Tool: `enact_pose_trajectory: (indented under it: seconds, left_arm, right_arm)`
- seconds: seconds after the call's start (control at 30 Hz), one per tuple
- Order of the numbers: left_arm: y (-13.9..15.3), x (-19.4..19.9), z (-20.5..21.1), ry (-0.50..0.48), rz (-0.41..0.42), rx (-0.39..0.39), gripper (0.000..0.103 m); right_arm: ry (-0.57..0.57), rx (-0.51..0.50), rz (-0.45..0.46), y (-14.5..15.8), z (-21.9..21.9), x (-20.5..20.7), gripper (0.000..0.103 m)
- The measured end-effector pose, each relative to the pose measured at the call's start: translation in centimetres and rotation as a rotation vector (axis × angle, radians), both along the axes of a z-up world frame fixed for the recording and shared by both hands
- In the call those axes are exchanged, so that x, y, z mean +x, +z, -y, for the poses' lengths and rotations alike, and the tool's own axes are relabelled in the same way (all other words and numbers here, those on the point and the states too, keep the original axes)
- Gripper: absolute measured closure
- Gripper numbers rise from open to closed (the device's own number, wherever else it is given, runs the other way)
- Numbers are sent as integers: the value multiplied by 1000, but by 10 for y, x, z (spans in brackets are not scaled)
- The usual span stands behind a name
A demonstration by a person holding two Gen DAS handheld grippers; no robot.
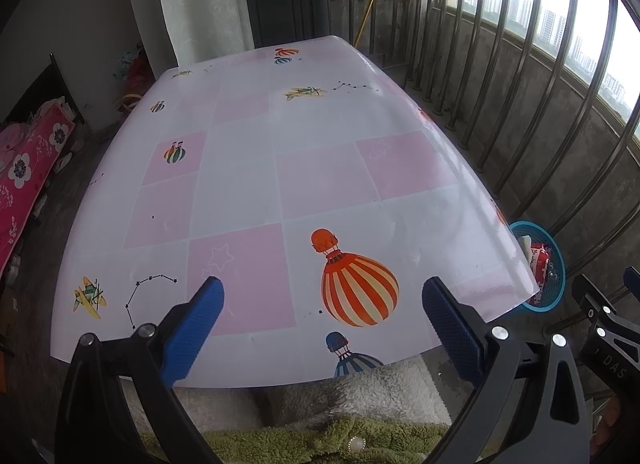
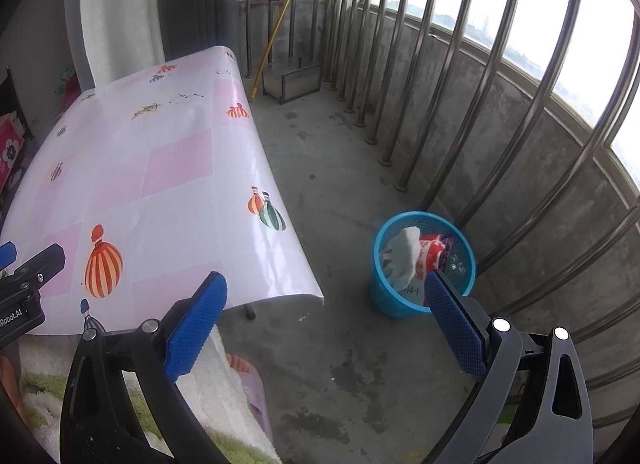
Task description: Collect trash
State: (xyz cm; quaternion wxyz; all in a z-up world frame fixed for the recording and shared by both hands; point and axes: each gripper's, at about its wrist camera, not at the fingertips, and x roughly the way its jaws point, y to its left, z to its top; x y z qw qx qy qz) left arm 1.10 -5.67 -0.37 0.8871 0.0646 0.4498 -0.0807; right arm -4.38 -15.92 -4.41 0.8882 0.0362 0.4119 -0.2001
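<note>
Nearby, round blue mesh basket [image 2: 404, 300] holds crumpled wrappers [image 2: 430, 260].

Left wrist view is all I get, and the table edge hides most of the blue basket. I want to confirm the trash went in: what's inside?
Observer: The blue basket holds crumpled white paper beside a red wrapper.
Operator: Are the right tongs carrying anything?
Observer: No, the right tongs are open, with nothing between them.
Operator: Where does the basket stand?
Observer: On the concrete floor, close to the railing bars and apart from the table.
</note>
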Motion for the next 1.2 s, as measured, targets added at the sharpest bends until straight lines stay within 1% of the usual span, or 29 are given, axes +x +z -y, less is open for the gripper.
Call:
enact_pose_trajectory:
  seconds: [1.2]
  left_arm:
    - [1,1,-6,7,-4,-3,6]
  right_arm:
    - [2,1,1,2,-5,1,8]
